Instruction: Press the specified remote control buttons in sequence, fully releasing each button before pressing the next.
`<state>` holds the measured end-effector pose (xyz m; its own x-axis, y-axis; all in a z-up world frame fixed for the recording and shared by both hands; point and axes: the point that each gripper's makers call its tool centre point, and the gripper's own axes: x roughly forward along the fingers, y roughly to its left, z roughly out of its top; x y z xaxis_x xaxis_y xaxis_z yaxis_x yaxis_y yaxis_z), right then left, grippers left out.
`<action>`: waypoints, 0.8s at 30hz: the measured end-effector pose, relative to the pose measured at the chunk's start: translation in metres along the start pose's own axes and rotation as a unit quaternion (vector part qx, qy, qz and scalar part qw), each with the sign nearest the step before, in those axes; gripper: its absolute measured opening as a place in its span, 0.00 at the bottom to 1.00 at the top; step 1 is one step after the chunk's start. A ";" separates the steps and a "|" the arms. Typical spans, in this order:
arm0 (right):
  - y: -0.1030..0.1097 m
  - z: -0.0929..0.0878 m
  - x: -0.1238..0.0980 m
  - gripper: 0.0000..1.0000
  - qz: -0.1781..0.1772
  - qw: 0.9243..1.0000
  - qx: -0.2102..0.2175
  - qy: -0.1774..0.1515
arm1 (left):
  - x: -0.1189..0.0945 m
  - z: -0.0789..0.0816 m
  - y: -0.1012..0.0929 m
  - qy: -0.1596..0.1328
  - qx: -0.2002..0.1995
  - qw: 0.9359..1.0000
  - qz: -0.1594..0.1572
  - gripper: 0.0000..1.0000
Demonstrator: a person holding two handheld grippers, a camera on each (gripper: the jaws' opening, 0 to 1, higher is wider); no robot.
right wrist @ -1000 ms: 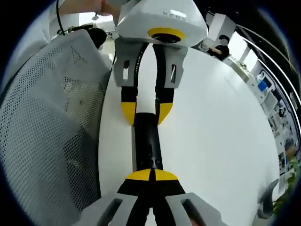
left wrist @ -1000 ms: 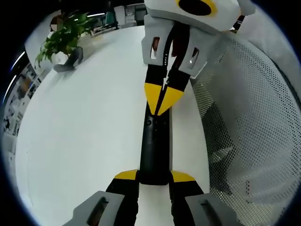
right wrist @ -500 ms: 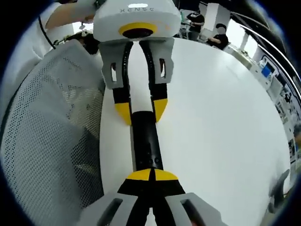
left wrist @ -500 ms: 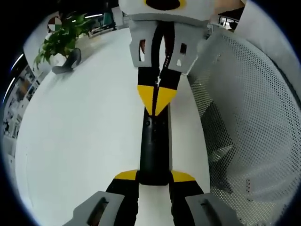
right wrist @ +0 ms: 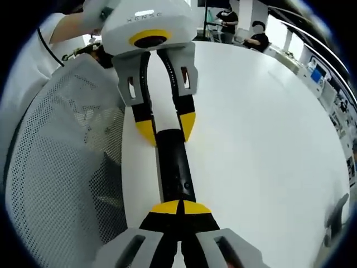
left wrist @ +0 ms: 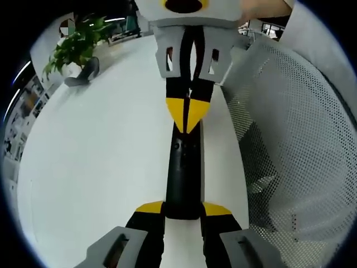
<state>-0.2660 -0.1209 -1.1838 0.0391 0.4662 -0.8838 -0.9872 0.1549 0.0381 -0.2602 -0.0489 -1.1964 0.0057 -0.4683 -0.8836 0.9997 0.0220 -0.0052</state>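
"XENSE" read on left gripper (right wrist: 165, 128), jaws clamping black remote (left wrist: 183, 178). Right gripper (left wrist: 188, 120), jaws closed, tips on remote's buttons at frame centre; little changed since 0.5 s ago.

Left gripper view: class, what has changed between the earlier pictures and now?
The shut right claw swayed slightly sideways and back, its body tipping farther away. Its tips stayed over the far end of the remote. The left claw kept hold of the remote; the table is unchanged.
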 end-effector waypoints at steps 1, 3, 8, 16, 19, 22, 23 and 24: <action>0.000 -0.001 0.000 0.00 -0.001 1.000 -0.001 0.000 | 0.000 0.000 0.000 0.001 0.000 1.000 0.000 0.24; 0.001 -0.002 -0.001 0.00 -0.005 1.000 -0.007 0.002 | 0.000 0.000 0.000 0.002 0.001 1.000 0.000 0.24; 0.000 -0.001 0.002 0.00 -0.022 1.000 -0.010 0.014 | 0.000 0.000 0.000 0.002 0.002 1.000 0.000 0.24; -0.001 0.000 0.002 0.00 -0.027 1.000 0.004 0.015 | 0.001 0.001 0.000 0.016 0.006 1.000 0.000 0.24; -0.001 0.000 0.001 0.00 -0.026 0.999 -0.017 0.015 | 0.000 0.000 -0.001 0.019 0.005 1.000 -0.001 0.24; -0.001 -0.001 -0.001 0.00 -0.016 1.000 -0.004 -0.004 | 0.000 0.000 -0.001 0.021 0.004 1.000 -0.001 0.24; -0.001 -0.001 -0.001 0.00 -0.009 1.000 0.021 -0.014 | 0.000 0.000 -0.001 0.020 0.003 1.000 -0.001 0.24; -0.001 -0.001 -0.001 0.00 -0.006 0.999 0.029 -0.020 | 0.000 0.000 -0.001 0.019 0.002 1.000 -0.001 0.24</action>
<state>-0.2651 -0.1222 -1.1828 0.0580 0.4983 -0.8651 -0.9762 0.2097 0.0553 -0.2615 -0.0492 -1.1960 0.0022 -0.4346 -0.9006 0.9998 0.0173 -0.0058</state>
